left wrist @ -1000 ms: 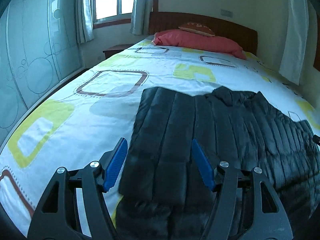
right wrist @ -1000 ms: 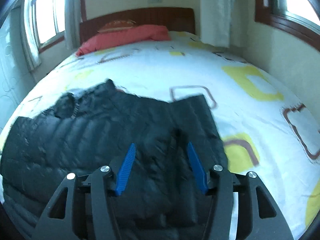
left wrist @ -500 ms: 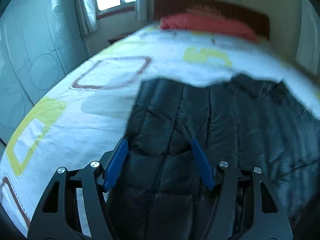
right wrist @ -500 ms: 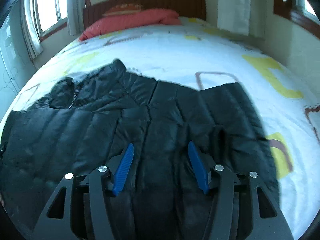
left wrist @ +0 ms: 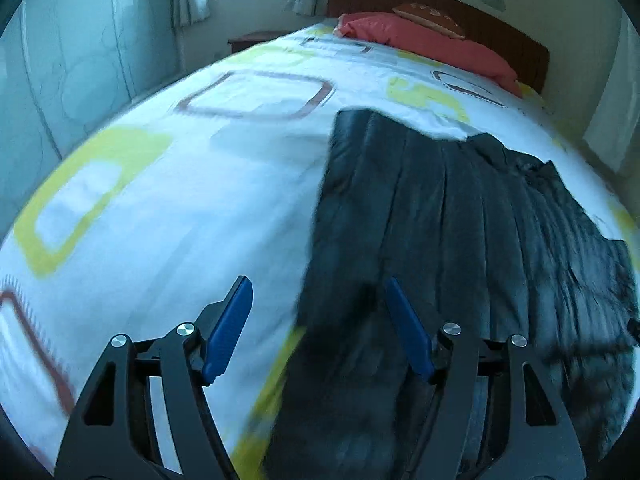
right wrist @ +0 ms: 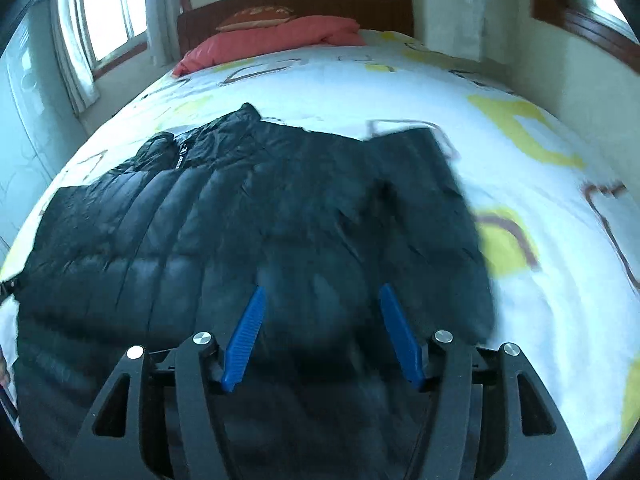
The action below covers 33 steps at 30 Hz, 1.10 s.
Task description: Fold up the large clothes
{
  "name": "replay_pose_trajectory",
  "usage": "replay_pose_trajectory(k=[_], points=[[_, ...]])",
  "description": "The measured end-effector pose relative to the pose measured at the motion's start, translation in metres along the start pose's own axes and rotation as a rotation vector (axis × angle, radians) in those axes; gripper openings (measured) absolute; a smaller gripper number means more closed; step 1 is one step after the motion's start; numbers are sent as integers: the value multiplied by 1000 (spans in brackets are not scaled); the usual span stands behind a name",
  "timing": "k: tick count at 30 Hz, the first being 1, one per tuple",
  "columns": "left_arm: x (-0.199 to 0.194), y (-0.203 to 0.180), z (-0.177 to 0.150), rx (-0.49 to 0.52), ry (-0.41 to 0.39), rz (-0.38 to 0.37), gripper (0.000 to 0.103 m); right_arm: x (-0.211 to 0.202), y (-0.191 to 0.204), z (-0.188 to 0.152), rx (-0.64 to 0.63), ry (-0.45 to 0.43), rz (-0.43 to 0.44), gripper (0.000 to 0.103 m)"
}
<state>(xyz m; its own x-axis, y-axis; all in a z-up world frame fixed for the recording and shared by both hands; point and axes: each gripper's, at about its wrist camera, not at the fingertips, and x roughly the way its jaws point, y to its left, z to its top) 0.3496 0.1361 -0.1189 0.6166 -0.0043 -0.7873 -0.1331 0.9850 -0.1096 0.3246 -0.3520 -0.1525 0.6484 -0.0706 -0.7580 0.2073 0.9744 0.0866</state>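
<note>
Bedspread [left wrist: 168, 208] of white cloth with yellow-green and brown squares covers the whole bed, and on it lies a black quilted puffer jacket [right wrist: 224, 216], spread flat across the near half with its collar and zip toward the far side. In the left wrist view the left gripper [left wrist: 318, 322] hangs over the jacket's left edge — one blue pad over bare bedspread, the other over the dark sleeve; its jaws stand wide, have just been opening further, and press on nothing. In the right wrist view the right gripper [right wrist: 322, 324] is above the jacket's near right part, its jaws parted at a middling width and likewise just opening, with quilted cloth below the gap but not pinched. At the far end a coral-red pillow [right wrist: 276, 40] lies against the brown wooden headboard [right wrist: 320, 4], a small brown cushion [right wrist: 256, 16] on top — both well apart from the jacket.
</note>
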Motion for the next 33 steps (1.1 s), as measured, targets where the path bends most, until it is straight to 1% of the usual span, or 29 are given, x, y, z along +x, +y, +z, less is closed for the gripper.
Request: replay_pose_trajectory(k=[1, 2, 3, 5, 8, 10, 11, 13, 14, 16, 18, 19, 22, 23, 25, 28, 30, 31, 32, 33], points=[[-9, 11, -10, -24, 13, -15, 70, -11, -10, -10, 16, 4, 6, 60], [-20, 25, -26, -59, 33, -33, 70, -26, -25, -27, 48, 13, 11, 60], [-26, 34, -39, -81, 51, -48, 71, -33, -33, -35, 65, 19, 14, 61], [-46, 61, -75, -148, 100, -88, 70, -53, -57, -65, 118, 44, 29, 61], [-74, 88, -119, -224, 131, -116, 71, -81, -85, -113, 181, 71, 33, 61], [-88, 99, -143, -267, 150, -141, 71, -101, -99, -148, 226, 84, 48, 61], [-100, 106, -159, -304, 150, -171, 71, -108, -105, -165, 250, 92, 58, 61], [-113, 112, -177, -348, 156, -208, 71, -116, -115, -187, 292, 106, 89, 61], [-123, 113, -191, -368, 152, -235, 71, -123, -121, -206, 333, 114, 124, 61], [-135, 111, -209, -386, 153, -281, 71, -131, -126, -229, 384, 112, 189, 61], [-140, 105, -225, -404, 172, -331, 71, -143, -122, -242, 385, 81, 214, 61], [-143, 103, -232, -419, 174, -357, 71, -147, -121, -246, 384, 85, 236, 61], [-148, 100, -247, -468, 180, -435, 71, -152, -112, -264, 414, 106, 365, 61], [-150, 101, -250, -477, 174, -443, 70, -153, -108, -268, 413, 108, 391, 63], [-152, 98, -255, -489, 169, -462, 69, -157, -102, -271, 401, 104, 430, 62], [-152, 95, -259, -511, 162, -484, 68, -154, -97, -276, 446, 108, 515, 61], [-149, 94, -259, -536, 164, -495, 68, -150, -95, -276, 457, 99, 520, 60], [-146, 94, -258, -548, 162, -503, 68, -148, -94, -274, 459, 91, 522, 56], [-145, 93, -257, -555, 158, -512, 65, -148, -94, -273, 461, 86, 524, 50], [-146, 93, -259, -555, 158, -513, 58, -147, -94, -272, 470, 82, 527, 44]])
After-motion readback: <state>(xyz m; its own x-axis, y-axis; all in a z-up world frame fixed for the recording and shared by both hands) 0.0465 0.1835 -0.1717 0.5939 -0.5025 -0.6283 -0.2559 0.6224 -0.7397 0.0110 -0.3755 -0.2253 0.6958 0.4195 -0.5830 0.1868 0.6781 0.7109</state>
